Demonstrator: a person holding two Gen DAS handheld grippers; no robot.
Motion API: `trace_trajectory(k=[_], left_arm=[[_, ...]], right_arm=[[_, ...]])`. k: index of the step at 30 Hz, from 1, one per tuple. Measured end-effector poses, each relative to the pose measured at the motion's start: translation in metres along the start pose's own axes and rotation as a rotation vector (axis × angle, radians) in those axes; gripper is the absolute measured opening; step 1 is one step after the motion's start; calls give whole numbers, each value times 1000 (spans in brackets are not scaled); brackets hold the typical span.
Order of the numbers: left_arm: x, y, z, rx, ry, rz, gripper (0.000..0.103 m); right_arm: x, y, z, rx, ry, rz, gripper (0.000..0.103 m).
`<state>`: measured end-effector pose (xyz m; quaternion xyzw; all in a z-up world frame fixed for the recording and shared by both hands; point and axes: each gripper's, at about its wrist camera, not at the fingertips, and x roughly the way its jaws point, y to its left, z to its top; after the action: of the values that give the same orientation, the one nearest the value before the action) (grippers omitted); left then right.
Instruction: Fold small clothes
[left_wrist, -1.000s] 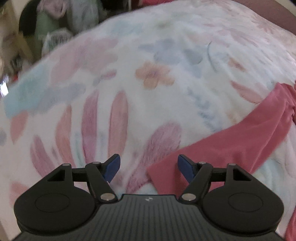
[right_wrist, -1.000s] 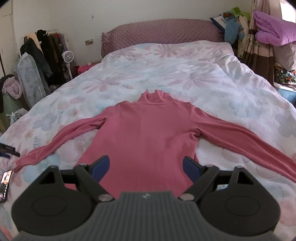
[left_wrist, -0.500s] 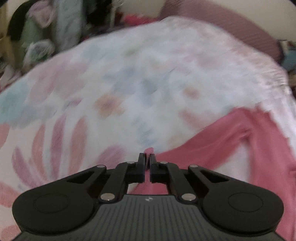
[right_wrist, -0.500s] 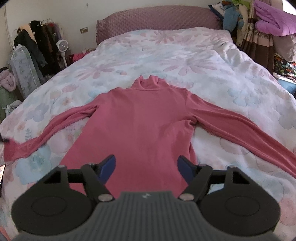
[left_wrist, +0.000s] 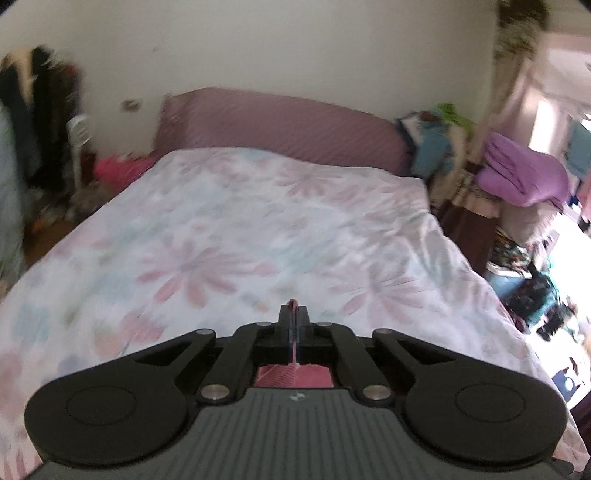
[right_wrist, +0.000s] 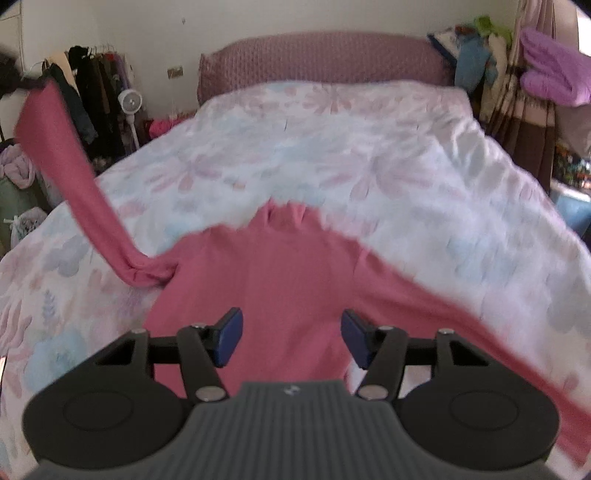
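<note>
Left gripper (left_wrist: 294, 325) fingers pinch the pink knit sleeve (right_wrist: 74, 177), seemingly its cuff; right gripper (right_wrist: 291, 338) fingers wide.

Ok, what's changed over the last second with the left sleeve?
The left gripper closed on the cuff of the pink top and raised it, so the sleeve now hangs up off the bed. The right gripper stays open over the hem; body and right sleeve still lie flat.
</note>
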<state>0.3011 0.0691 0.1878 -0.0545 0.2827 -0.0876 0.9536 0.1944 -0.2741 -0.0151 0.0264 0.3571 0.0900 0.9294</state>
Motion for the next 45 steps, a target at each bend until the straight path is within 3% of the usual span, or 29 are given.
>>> trace_trajectory(k=[3, 6, 13, 19, 21, 22, 23, 25, 29, 34, 38, 42, 44, 45], left_arm=[[42, -54, 14, 93, 34, -39, 0], [93, -107, 5, 159, 94, -106, 0], [231, -188, -79, 256, 324, -239, 0], [315, -196, -159, 286, 484, -296, 1], [331, -194, -176, 281, 497, -303, 11], [337, -192, -181, 276, 502, -312, 31], [339, -190, -184, 270, 506, -331, 45], [333, -180, -186, 261, 489, -359, 54], [313, -148, -174, 266, 431, -347, 54], [287, -68, -153, 319, 400, -198, 54], [279, 1, -152, 378, 446, -42, 54], [276, 55, -162, 383, 452, 13, 54], [280, 79, -167, 327, 452, 1, 54], [284, 89, -169, 279, 458, -10, 54]], right_arm=[[-2, -19, 15, 5, -23, -3, 57], [7, -42, 23, 21, -23, -19, 57], [69, -103, 27, 115, 50, -46, 56], [133, -137, 10, 177, 84, -88, 48], [152, -144, 6, 203, 93, -81, 44], [161, -146, 4, 217, 96, -75, 44], [168, -146, 3, 224, 97, -71, 44], [180, -145, 1, 238, 94, -51, 44], [200, -142, 1, 271, 83, -27, 48], [227, -119, 10, 270, 80, -8, 51], [260, -74, 23, 150, 101, -13, 51], [295, -39, 27, 17, 128, -80, 50], [313, -35, 27, -2, 161, -134, 40], [318, -38, 27, -4, 173, -151, 27]])
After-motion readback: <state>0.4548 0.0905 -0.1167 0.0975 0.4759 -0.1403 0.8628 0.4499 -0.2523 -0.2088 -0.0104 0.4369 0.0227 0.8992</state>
